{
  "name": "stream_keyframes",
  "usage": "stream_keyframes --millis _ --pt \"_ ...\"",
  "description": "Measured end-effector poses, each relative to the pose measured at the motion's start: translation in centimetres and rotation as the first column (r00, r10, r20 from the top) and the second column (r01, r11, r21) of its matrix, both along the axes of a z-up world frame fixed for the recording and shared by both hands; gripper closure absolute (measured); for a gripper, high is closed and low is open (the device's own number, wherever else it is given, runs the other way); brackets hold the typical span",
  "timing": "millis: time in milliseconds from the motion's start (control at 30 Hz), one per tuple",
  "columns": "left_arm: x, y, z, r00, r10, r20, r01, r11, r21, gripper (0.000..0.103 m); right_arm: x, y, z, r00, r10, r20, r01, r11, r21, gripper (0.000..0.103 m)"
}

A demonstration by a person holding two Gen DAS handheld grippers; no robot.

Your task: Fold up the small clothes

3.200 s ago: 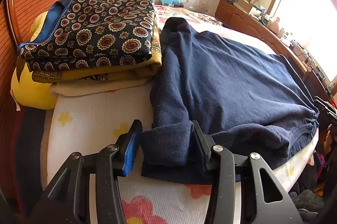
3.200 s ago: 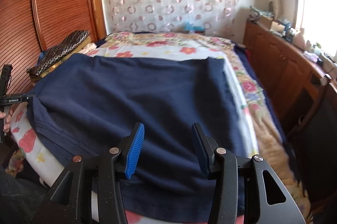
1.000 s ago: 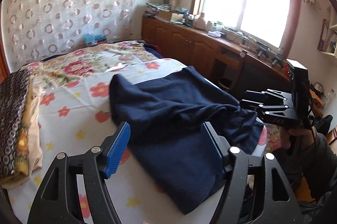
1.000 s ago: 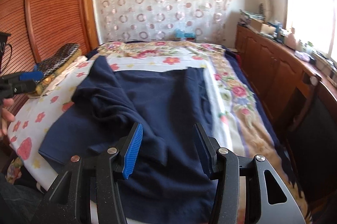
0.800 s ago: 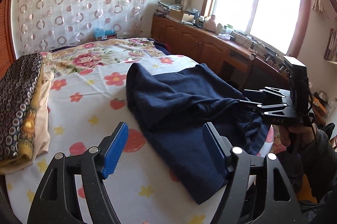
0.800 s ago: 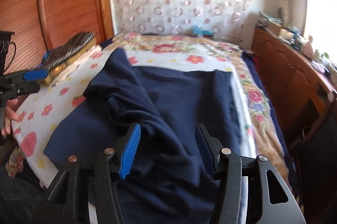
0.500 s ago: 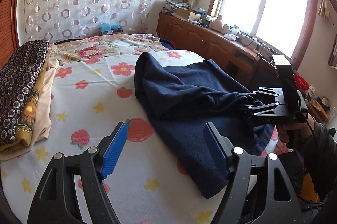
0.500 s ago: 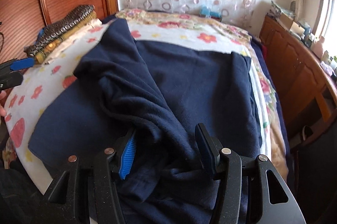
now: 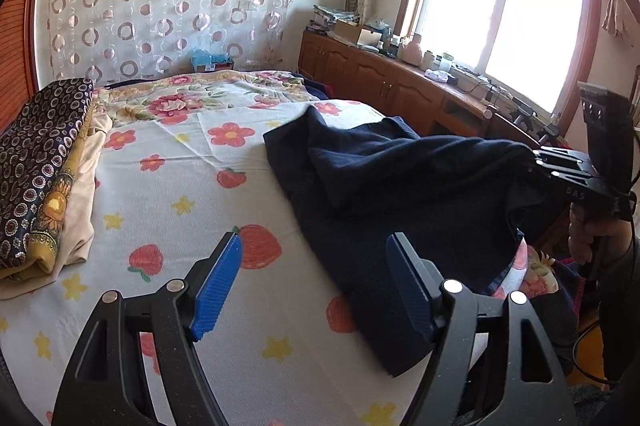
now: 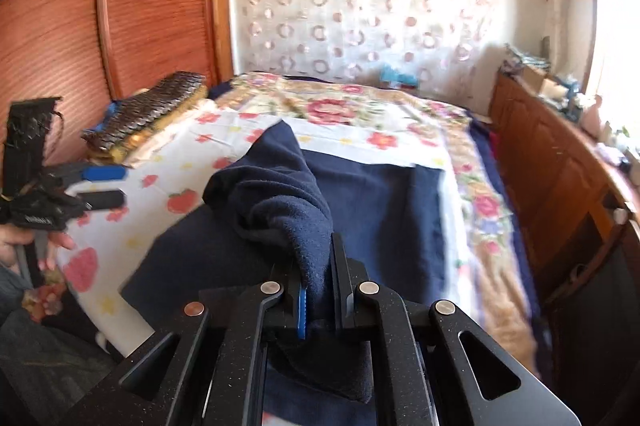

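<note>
A navy blue garment [image 9: 400,182] lies on the flowered bed sheet [image 9: 172,186], one side folded over toward the right. My left gripper [image 9: 316,282] is open and empty, held above the sheet left of the garment's near edge. My right gripper [image 10: 318,286] is shut on a bunched fold of the garment [image 10: 280,198] and holds it lifted above the flat part. The right gripper also shows in the left wrist view [image 9: 568,170], at the garment's right edge. The left gripper shows in the right wrist view [image 10: 100,186], open, at the bed's left side.
A stack of folded patterned cloths [image 9: 36,170] lies at the bed's left edge. A wooden sideboard [image 9: 400,86] with clutter runs along the right under the window. A wooden wardrobe [image 10: 100,18] stands at the left. A circle-patterned curtain [image 9: 168,6] hangs behind the bed.
My right gripper has closed on the folded-over part of the garment and lifted it. My left gripper let go of the sleeve earlier and has drawn back to the left, open.
</note>
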State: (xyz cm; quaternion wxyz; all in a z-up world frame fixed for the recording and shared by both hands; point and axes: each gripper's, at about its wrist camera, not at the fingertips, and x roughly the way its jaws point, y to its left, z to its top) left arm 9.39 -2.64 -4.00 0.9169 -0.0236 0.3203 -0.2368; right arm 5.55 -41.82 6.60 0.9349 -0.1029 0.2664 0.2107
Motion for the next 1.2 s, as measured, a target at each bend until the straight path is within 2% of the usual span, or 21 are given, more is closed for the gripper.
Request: stream_keyframes --millis 67,167,267,300,600,700,900,1200 --pt "-0.2 0.0 0.3 1.000 0.008 0.015 -0.008 1.000 -0.002 0.028 0.1 -1.2 -1.0 0.999 -0.039 -0.027 0.039 0.999 -0.016 0.094" --pt "-0.4 0.1 0.5 0.999 0.020 0.032 -0.020 1.000 0.004 0.028 1.3 -2.4 -3.4 0.990 -0.083 -0.110 0.079 0.996 -0.042 0.094" --pt "-0.5 0.1 0.8 0.999 0.029 0.045 -0.030 0.999 0.013 0.028 1.7 -2.6 -4.6 0.985 -0.101 -0.139 0.094 0.994 -0.055 0.092" --pt "-0.4 0.1 0.8 0.998 0.032 0.046 -0.033 0.999 0.016 0.028 1.6 -2.7 -4.7 0.984 -0.107 -0.140 0.101 0.994 -0.053 0.088" --pt "-0.8 -0.1 0.8 0.998 0.033 0.057 -0.034 0.999 0.024 0.028 0.0 -1.7 -2.2 0.987 -0.139 -0.078 0.135 0.989 -0.053 0.078" --pt "-0.8 -0.1 0.7 0.998 0.037 0.056 -0.038 0.999 0.022 0.028 -1.2 -1.5 -1.4 0.992 -0.125 -0.035 0.124 0.992 -0.024 0.068" --pt "-0.8 -0.2 0.5 0.998 0.039 0.056 -0.040 0.999 0.023 0.028 -0.4 1.3 -0.8 0.998 -0.063 -0.004 0.063 0.998 -0.031 0.063" --pt "-0.9 -0.2 0.1 0.998 0.045 0.047 -0.046 0.999 0.021 0.028 5.5 8.9 -2.4 0.992 0.102 -0.074 -0.109 0.989 -0.099 0.062"
